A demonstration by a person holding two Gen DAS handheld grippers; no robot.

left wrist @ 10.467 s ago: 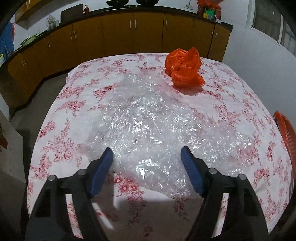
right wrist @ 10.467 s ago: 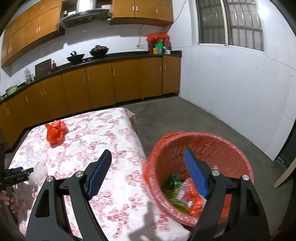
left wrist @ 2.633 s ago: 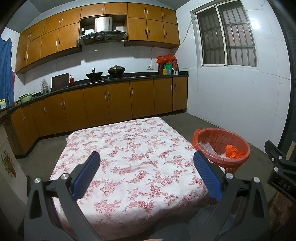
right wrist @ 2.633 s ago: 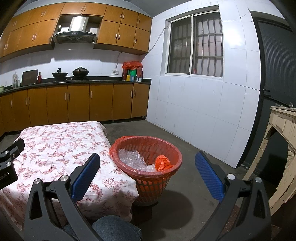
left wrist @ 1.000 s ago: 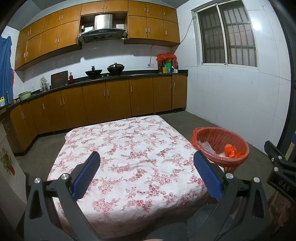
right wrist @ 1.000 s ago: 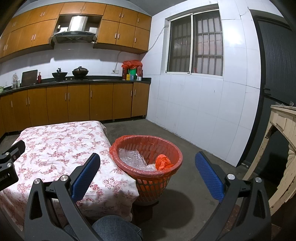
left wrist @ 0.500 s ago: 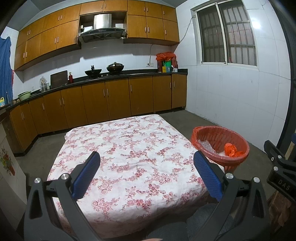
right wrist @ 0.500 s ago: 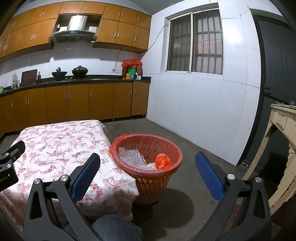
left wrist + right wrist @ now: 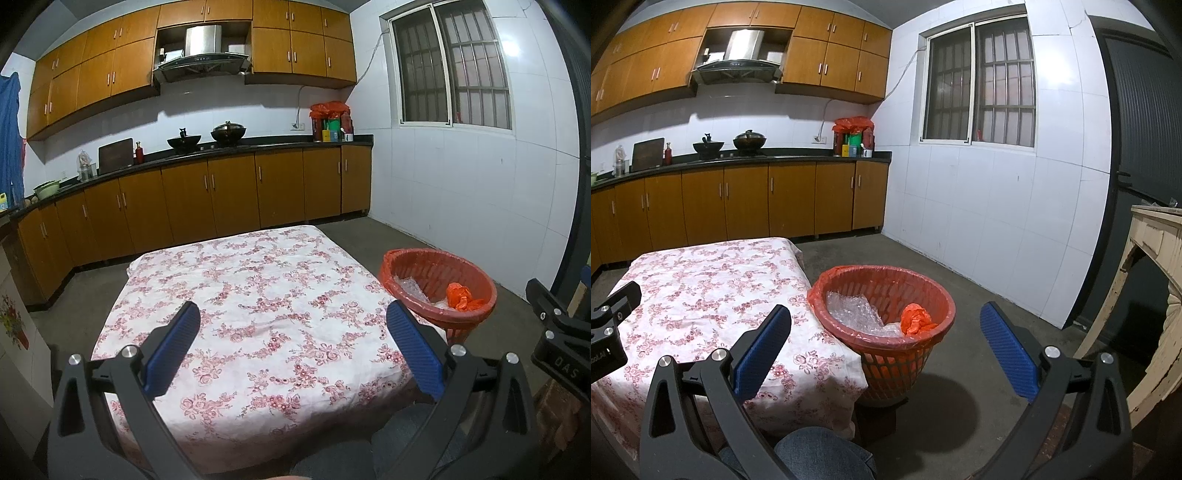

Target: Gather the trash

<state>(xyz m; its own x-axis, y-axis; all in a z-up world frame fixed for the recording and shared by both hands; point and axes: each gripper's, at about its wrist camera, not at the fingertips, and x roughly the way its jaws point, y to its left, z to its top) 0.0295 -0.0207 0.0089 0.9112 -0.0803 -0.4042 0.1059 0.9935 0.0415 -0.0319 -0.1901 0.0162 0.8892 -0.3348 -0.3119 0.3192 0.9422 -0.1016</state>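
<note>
Trash sits in the bin; both tongs hang open and empty.

The bubble wrap (image 9: 854,309) and the crumpled orange bag (image 9: 916,319) lie inside the red basket (image 9: 925,286), which stands on the floor just beside the right edge of the table (image 9: 258,288), near its front right corner. The floral cloth shows nothing left to collect. The basket lies ahead and between the fingers of the right gripper (image 9: 885,349), which is nearer; from the left gripper (image 9: 293,349) it sits off to the right. Both pairs of jaws stand wide apart, holding nothing.
</note>
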